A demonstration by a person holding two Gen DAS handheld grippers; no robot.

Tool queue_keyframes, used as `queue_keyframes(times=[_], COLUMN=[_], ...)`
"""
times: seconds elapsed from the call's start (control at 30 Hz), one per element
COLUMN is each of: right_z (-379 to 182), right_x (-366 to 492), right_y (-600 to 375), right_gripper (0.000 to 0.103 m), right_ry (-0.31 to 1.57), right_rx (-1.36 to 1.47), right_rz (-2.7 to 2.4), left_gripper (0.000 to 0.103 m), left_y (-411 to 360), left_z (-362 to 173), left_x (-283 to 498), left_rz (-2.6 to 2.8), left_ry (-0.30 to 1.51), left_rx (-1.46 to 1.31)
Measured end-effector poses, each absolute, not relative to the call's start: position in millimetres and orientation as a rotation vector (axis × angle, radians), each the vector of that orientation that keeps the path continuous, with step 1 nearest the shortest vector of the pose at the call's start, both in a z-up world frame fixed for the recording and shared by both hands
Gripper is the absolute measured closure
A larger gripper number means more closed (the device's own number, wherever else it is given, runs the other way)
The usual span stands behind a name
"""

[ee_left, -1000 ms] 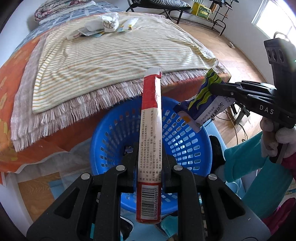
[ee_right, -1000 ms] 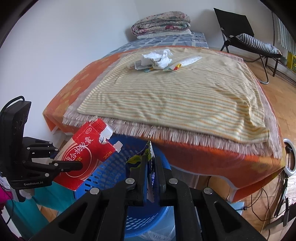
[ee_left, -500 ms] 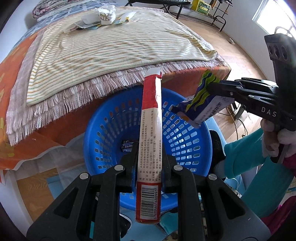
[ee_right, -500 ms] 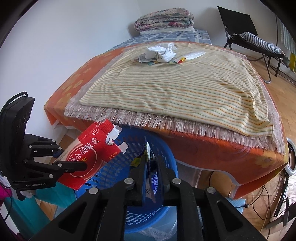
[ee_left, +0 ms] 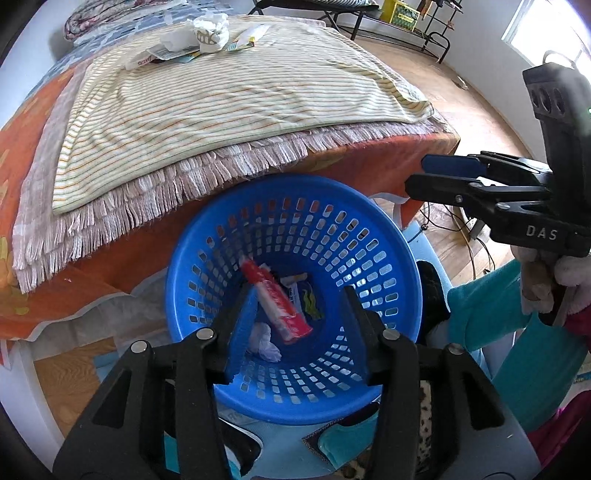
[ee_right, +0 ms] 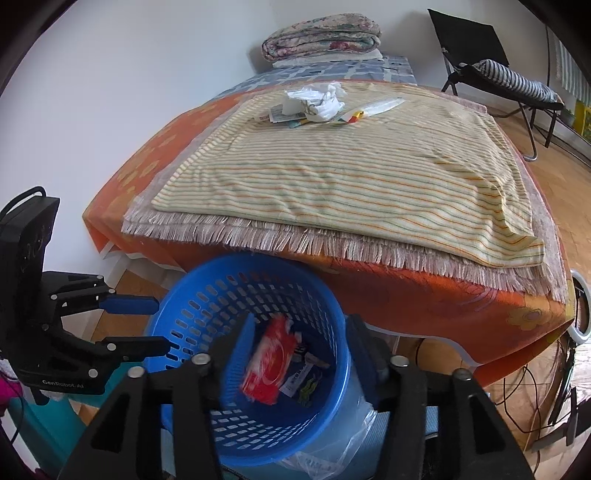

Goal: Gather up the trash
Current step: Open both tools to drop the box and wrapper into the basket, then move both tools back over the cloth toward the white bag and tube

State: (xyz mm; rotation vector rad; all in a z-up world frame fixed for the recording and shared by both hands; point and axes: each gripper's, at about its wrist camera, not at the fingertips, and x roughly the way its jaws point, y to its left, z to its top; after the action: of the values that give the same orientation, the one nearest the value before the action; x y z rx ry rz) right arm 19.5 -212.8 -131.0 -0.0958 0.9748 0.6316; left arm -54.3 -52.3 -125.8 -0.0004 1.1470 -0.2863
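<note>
A blue perforated basket (ee_left: 388, 236) (ee_right: 207, 273) stands on the floor against the bed's foot. Inside it lie a red pouch (ee_left: 277, 306) (ee_right: 269, 362), a green-and-white wrapper (ee_left: 308, 299) (ee_right: 303, 384) and a crumpled tissue (ee_left: 264, 339). My left gripper (ee_left: 297, 332) (ee_right: 160, 325) hangs over the basket, its jaws opening with nothing between them. My right gripper (ee_right: 301, 343) (ee_left: 417, 173) is over the basket's other side, jaws also opening and empty. More trash sits far up the bed: crumpled white paper (ee_left: 207, 29) (ee_right: 317, 98) and flat wrappers (ee_right: 380, 105).
The bed carries a striped blanket (ee_right: 351, 177) over a fringed cloth and an orange sheet (ee_right: 424, 302). A folded quilt (ee_right: 321, 35) lies at its head. A black folding chair (ee_right: 491, 62) and floor cables (ee_right: 546, 387) are to the right. A teal sleeve (ee_left: 491, 306) is beside the basket.
Both grippers have opened. The red pouch left the left gripper and the green wrapper left the right one; both now lie in the basket.
</note>
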Motion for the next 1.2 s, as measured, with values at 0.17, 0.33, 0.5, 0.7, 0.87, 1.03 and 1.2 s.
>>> queue_keyframes(times=[0.17,0.33,0.5,0.7,0.87,1.03,1.2], right_z=[-130,-128,-129,-125,-113,-100,-89], right_x=[22,27,35,44,57,74,95], right_y=[-214,-218,-224,-226,-228,-232,-231], right_gripper=[0.029,0.014,0.005,0.003,0.002,0.000,0.000], right_ry=[0.970,0.962,0.978,0.985,0.972,0.953,0.949], right_rx=[-0.092,-0.070,-0.031,-0.006,0.026,0.060,0.108], right_rz=[0.619,0.586,0.561,0.544,0.535,0.523,0.527], left_gripper=[0.051,0.045,0.044,0.041,0.041,0.041,0.041], left_y=[-53,-51,-50,-46,-39,-32,-31], left_z=[-126,-126,-127,-120,-102,-83,-65], left_x=[-53,-50,-47,-37,-20,1,24], left_rz=[-0.276,-0.260,-0.249,-0.233,-0.218,-0.204,-0.197], left_ry=[1.147,1.148,1.157,1.155,1.141,1.111,1.067], left_rx=[0.004,0.002,0.000,-0.010,-0.036,-0.060,-0.025])
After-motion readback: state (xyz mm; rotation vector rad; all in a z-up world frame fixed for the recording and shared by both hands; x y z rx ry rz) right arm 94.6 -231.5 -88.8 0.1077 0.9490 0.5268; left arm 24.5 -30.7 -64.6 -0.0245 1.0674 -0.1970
